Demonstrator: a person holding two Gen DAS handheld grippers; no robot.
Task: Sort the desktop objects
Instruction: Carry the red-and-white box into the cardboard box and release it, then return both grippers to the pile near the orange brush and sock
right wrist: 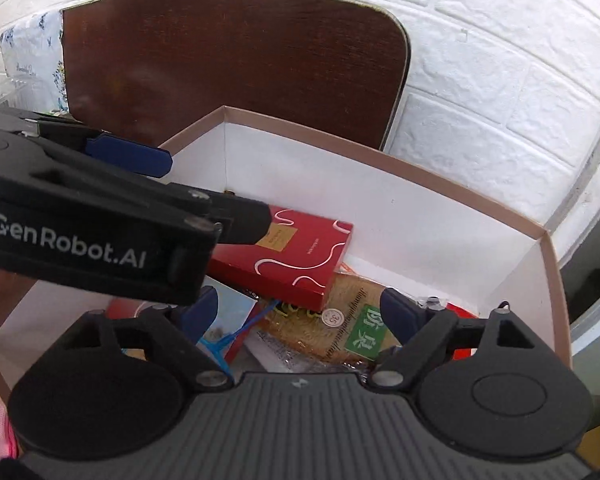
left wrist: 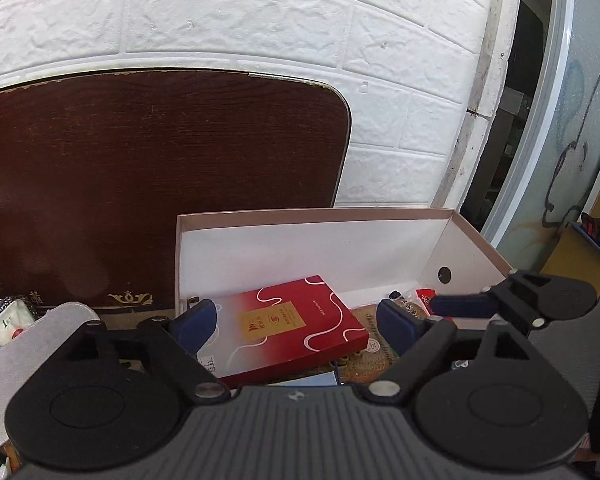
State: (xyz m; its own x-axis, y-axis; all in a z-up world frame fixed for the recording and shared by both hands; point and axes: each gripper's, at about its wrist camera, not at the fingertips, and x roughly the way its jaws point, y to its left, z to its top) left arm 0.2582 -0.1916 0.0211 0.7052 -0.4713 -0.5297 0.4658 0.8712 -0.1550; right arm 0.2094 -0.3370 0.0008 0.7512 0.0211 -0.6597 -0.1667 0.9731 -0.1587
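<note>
Both hand-held grippers are hovering over a shallow cardboard box with white inner walls and a brown rim (left wrist: pixel 312 240), which is sitting against a white brick-patterned wall (left wrist: pixel 260 20) beside a dark brown wooden board with rounded corners (left wrist: pixel 140 180). In the left wrist view, the left gripper (left wrist: pixel 296 322) is standing with its blue-padded fingers spread wide and gripping nothing, and between them a flat red rectangular box with white wavy lines and a gold label (left wrist: pixel 296 328) is lying tilted inside the cardboard box, resting on other items. The right gripper (left wrist: pixel 460 304) is reaching in from the right side of that view, over the box's right wall. In the right wrist view, the right gripper (right wrist: pixel 296 312) is likewise released, its two fingers well apart and empty, while the left gripper's black body is crossing the left of the frame above the box. Below it, the flat red box (right wrist: pixel 300 260) is leaning near the back corner, overlapping a tan woven-patterned packet with a green label (right wrist: pixel 352 320). A light blue card (right wrist: pixel 228 316) and a bright blue plastic piece (right wrist: pixel 224 340) are lying at the lower left of the pile, and something red (right wrist: pixel 460 312) is showing near the right wall, too hidden to identify.
</note>
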